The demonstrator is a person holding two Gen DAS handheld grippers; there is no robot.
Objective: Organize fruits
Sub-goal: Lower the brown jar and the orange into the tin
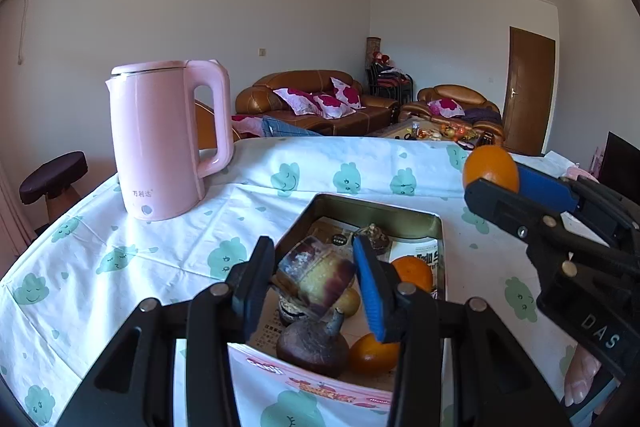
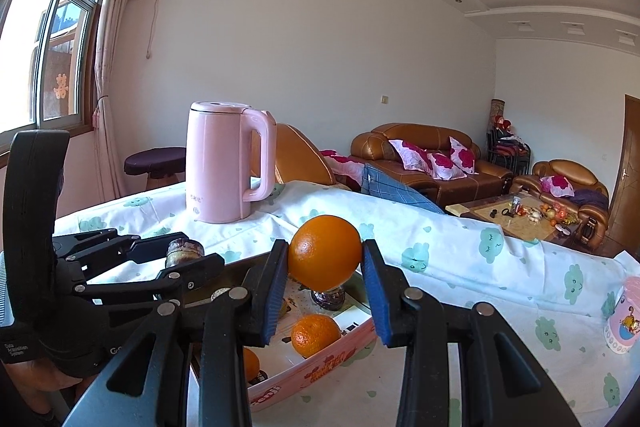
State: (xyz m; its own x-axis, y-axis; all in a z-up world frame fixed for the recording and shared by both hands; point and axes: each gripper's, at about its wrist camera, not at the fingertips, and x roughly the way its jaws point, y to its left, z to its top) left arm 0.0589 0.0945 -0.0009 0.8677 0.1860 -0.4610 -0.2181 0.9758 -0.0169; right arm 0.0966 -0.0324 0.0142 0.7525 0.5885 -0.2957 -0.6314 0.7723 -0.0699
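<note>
Both grippers hold fruit above the tin point(image 1: 438, 227)

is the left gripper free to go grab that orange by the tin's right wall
Probably not as things stand: the left gripper is already shut on a purple and yellow fruit above the tin. The orange lies uncovered just beyond its right finger, so the way is open once it lets go.

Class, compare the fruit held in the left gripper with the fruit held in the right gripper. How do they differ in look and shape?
The right gripper holds an orange: round, smooth and evenly bright orange. The left gripper holds a purple-and-yellow piece: blocky rather than round, mottled dark purple and pale yellow, glossy as if wrapped. Shared: each is clamped between blue pads and held above the tin box that holds other fruit.
</note>
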